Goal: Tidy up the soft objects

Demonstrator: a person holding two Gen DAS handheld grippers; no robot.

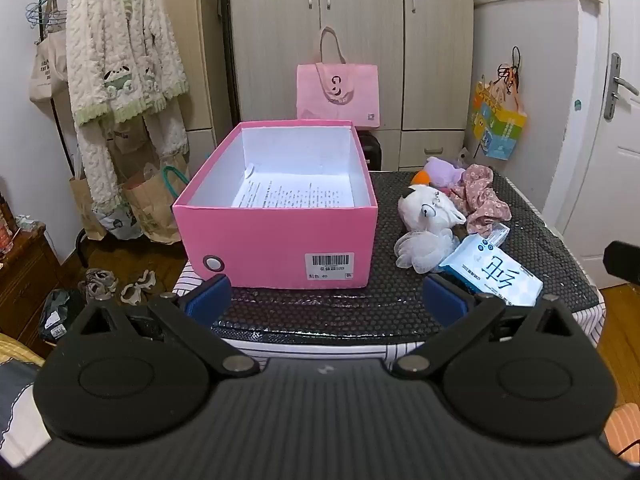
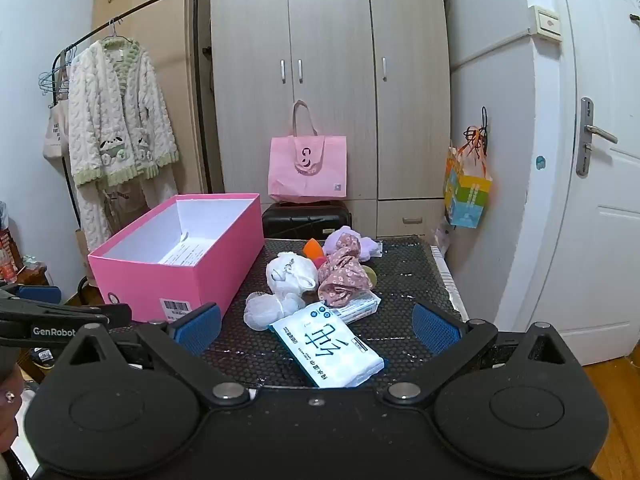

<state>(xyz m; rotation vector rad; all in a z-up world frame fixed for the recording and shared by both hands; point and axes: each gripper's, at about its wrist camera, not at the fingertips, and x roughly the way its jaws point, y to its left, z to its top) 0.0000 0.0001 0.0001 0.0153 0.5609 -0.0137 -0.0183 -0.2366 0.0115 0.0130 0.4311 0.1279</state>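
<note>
Right gripper: right gripper (image 2: 316,330) hangs over the near edge of the table with its blue pads spread wide and nothing between them; the tissue pack (image 2: 328,346) lies just ahead of it.
Left gripper: left gripper (image 1: 326,300) is spread just as wide and empty, aimed at the front wall of the pink box (image 1: 276,236).
Soft things: heaped to the right of the box: white plush toy (image 2: 290,272), mesh bath puff (image 2: 266,308), floral cloth (image 2: 344,276), with a purple plush (image 2: 352,242) and something orange behind.
Box: open, holding only a printed sheet (image 1: 292,196).
Doing it well: I'd take the tissue pack first, across its narrow side, squeezing gently since it will give.
In the way: the pack overlaps a smaller packet (image 2: 358,306) and touches the puff, so a careless lift may drag them.
Around: black mesh mat (image 2: 400,280) on the table, pink tote (image 2: 307,172) before the wardrobe, fleece robe (image 2: 116,120) on a rack.
</note>
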